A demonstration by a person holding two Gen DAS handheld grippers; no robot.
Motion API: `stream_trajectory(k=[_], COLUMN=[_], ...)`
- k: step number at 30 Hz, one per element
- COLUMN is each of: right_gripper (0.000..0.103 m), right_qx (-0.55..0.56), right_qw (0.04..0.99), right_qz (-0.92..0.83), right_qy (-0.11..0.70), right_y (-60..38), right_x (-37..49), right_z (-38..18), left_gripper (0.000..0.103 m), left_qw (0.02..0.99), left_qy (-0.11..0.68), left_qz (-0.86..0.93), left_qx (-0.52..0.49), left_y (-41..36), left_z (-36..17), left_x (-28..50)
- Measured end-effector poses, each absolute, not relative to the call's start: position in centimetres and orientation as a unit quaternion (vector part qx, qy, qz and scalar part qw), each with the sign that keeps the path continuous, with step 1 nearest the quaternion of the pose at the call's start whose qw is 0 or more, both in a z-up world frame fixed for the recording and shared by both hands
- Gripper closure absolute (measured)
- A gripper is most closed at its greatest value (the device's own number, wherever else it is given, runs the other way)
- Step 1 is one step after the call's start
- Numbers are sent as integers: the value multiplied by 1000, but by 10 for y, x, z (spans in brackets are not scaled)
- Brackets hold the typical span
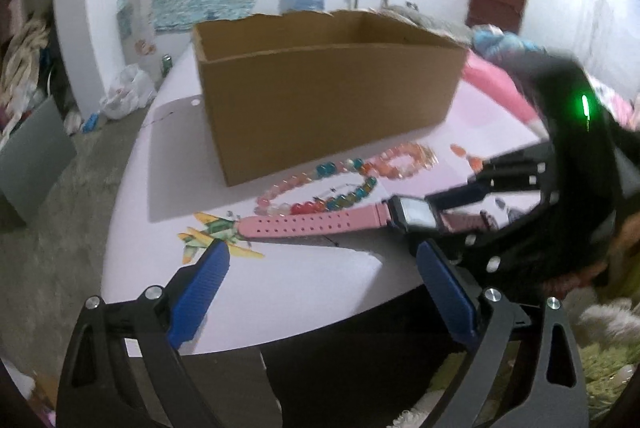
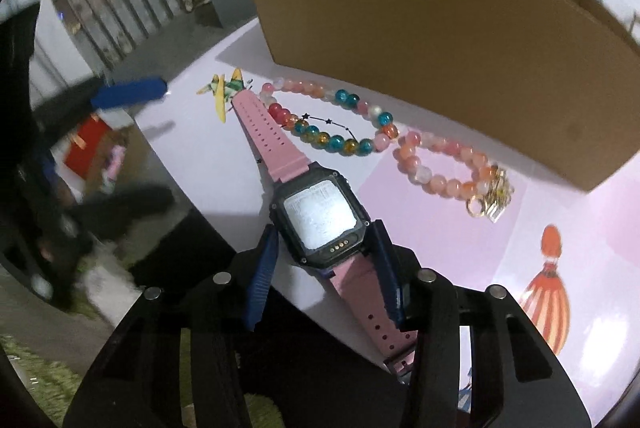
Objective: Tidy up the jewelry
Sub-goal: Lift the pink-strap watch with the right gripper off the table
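My right gripper (image 2: 326,248) straddles the watch (image 2: 318,214), pads not visibly pressing; I'd grip its rigid case, since the strap flops.

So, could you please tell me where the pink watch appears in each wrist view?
Left wrist: pink watch lies lower centre, strap pointing left.
Right wrist: pink watch lies lower centre, its case between the right gripper fingers.
Shared landmark: cardboard box behind it.
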State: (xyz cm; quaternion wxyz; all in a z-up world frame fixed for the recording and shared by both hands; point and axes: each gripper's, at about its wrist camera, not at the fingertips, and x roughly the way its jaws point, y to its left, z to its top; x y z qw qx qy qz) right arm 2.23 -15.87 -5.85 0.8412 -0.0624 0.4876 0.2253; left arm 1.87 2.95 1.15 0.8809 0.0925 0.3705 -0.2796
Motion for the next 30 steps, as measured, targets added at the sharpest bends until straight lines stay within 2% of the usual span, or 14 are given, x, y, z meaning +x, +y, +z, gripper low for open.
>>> stream_trajectory(k=[2,6,11,14,16,18,20,30], right_gripper=[59,59,59,59,59,59,59,59], right_qx=[-35,1,8,9,12,19,28,15], right_qw=[831,802,771,758,752,750,751,783], right_qz=[240,274,311,328,337,341,342,297], right_qy=[501,532,556,563,566,567,565,546], right_y=[-168,-178,-188,-190,-191,-191,-196,-206], right_x=[24,33,35,39,42,43,41,17], right_z=[-57,-59,-58,-58,-59,-60,-60,-53], left_gripper=[17,36,43,50,58,74,83,90], left_qw=[878,876,868,855,848,845,844,824], left_qy=[371,361,330,326,331,338,349,453], left_qz=[-282,-285,-291,-298,-300,-304,-309,-320], left_qx=[106,148,229,273,285,282,267,114], left_y=[23,9,-11,-25,-32,-36,-38,-24], left_z=[7,0,-4,-11,-17,-20,-21,-16], left_x=[17,17,16,17,20,23,27,63])
